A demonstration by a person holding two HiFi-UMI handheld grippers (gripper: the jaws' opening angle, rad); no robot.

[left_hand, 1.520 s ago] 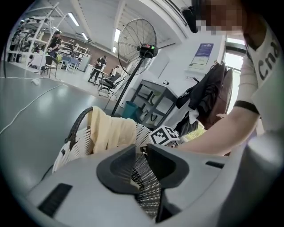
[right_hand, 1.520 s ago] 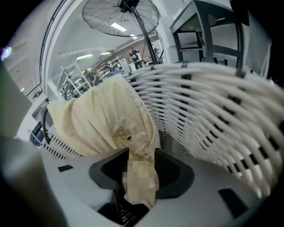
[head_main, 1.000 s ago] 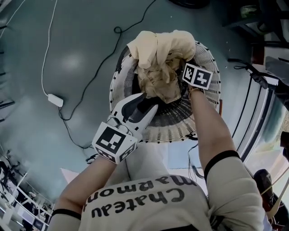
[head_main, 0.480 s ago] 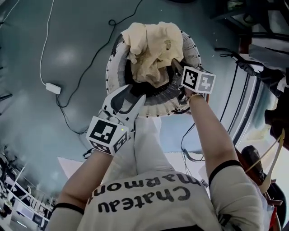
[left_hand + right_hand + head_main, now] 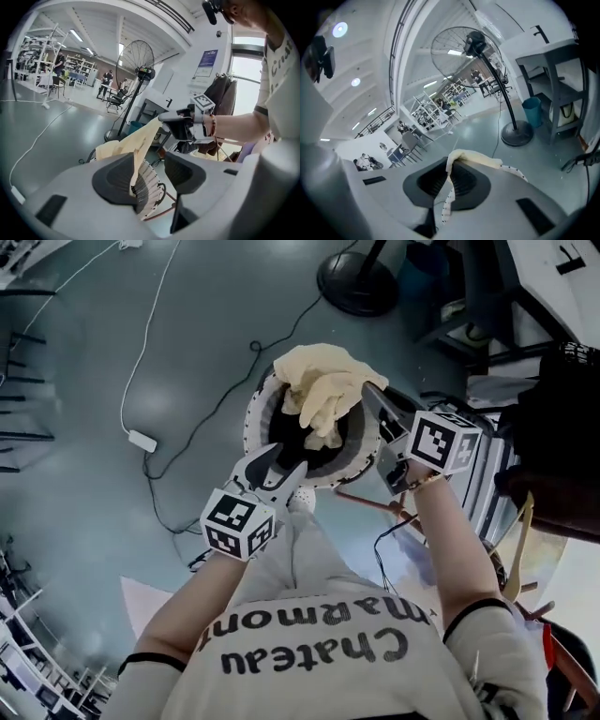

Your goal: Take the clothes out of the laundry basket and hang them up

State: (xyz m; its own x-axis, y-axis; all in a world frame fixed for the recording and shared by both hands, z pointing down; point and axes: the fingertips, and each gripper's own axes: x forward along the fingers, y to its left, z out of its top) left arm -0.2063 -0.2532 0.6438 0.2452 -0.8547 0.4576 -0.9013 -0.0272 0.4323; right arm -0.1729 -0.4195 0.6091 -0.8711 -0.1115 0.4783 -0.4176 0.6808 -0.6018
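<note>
One basket [image 5: 253,423] is recorded on the floor, and all places below are given from it. One cream garment [image 5: 323,390] is found part-lifted. Its upper end is drawn up over the basket's right rim, while the bulk is heaped at the mouth and covers the far rim. The right gripper [image 5: 367,393] is seen above the right rim, its jaws closed tight on a fold of the garment. The left gripper [image 5: 278,457] is held over the near rim. Its jaws have just been opening and stand apart, with nothing pressed between them and the garment seen only beyond the gap.

It is judged that the lift should be carried straight up until the cloth is free of the rim, so that the basket is not tipped. A second hold by the left gripper, lower on the cloth, is advised before the hanger [image 5: 520,540], well right of the basket, is approached.
</note>
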